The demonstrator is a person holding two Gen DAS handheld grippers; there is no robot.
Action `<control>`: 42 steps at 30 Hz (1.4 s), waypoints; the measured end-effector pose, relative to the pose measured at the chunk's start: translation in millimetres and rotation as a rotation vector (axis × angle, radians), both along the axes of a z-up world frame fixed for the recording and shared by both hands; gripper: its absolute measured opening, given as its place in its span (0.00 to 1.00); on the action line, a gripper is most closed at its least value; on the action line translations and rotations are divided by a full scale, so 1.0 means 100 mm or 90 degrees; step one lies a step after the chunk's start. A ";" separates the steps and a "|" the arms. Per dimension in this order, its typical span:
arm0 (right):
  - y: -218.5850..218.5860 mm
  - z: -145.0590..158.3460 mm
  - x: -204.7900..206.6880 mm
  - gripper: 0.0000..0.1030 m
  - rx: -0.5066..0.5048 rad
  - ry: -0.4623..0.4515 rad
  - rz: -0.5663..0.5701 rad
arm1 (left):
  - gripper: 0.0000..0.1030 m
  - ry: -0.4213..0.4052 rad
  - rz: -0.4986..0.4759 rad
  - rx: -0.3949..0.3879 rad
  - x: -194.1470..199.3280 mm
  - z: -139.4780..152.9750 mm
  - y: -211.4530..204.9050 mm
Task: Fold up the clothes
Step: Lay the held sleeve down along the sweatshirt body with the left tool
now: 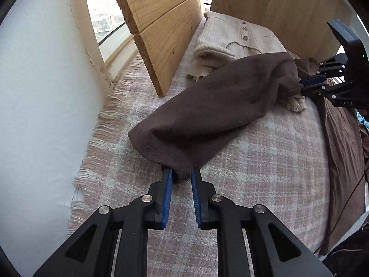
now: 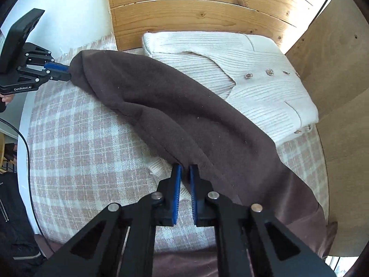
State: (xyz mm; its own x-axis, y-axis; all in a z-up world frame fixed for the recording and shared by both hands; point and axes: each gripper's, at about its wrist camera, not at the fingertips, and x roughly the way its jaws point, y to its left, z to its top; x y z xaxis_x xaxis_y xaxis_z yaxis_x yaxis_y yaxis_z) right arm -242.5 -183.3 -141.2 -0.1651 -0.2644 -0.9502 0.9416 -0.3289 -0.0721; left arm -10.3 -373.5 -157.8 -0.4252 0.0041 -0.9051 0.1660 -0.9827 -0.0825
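Observation:
A dark brown garment (image 1: 207, 108) is stretched between both grippers over a pink and white plaid blanket (image 1: 265, 161). My left gripper (image 1: 182, 175) is shut on one brown end; in the right wrist view it (image 2: 68, 72) pinches that end at the far left. My right gripper (image 2: 185, 170) is shut on the brown cloth's near edge, with a bit of cream fabric (image 2: 159, 167) bunched at its tips. Seen from the left wrist, the right gripper (image 1: 299, 86) clamps brown cloth and a cream scrap. The brown garment (image 2: 173, 106) sags in loose folds.
A folded cream ribbed cardigan (image 2: 242, 76) with metal buttons lies behind the brown garment, near wooden panels (image 1: 166, 23). A plywood board (image 2: 341, 73) stands at the right. A white wall (image 1: 41, 92) and a window lie to the left. A black cable (image 2: 25, 143) hangs at left.

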 end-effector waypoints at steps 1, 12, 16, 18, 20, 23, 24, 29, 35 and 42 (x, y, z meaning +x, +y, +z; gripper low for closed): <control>0.02 0.04 -0.01 0.07 -0.006 -0.003 -0.003 | 0.07 0.001 -0.002 -0.002 0.01 0.02 0.00; 0.21 0.37 -0.13 0.07 -0.039 -0.020 -0.044 | 0.02 0.044 -0.026 -0.022 0.15 0.37 -0.03; 0.23 0.34 -0.07 0.07 -0.030 -0.022 -0.035 | 0.02 0.040 -0.062 0.029 0.24 0.26 0.08; 0.23 0.34 -0.07 0.07 -0.029 -0.022 -0.035 | 0.04 0.023 -0.067 0.054 0.22 0.12 0.20; 0.21 0.33 -0.08 0.07 -0.025 -0.025 -0.036 | 0.04 0.019 -0.057 0.066 0.24 0.08 0.21; 0.20 0.33 -0.08 0.07 -0.024 -0.024 -0.034 | 0.13 0.038 -0.033 0.102 0.23 0.11 0.17; 0.20 0.32 -0.07 0.07 -0.022 -0.024 -0.033 | 0.16 0.039 -0.031 0.106 0.20 0.11 0.16; 0.21 0.31 -0.04 0.07 -0.020 -0.024 -0.030 | 0.17 0.017 -0.018 0.087 0.05 0.02 0.15; 0.22 0.31 -0.04 0.07 -0.017 -0.025 -0.029 | 0.20 -0.004 -0.005 0.095 -0.03 -0.09 0.09; 0.22 0.29 -0.03 0.07 -0.016 -0.023 -0.030 | 0.20 -0.027 0.000 0.078 -0.09 -0.17 0.10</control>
State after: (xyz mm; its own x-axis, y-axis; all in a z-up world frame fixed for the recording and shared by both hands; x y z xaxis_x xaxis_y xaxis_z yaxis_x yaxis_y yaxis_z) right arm -245.4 -161.1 -112.1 -0.1430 -0.2815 -0.9488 0.9271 -0.3737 -0.0289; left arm -19.3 -364.0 -174.7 -0.3860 0.1158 -0.9152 0.1716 -0.9658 -0.1946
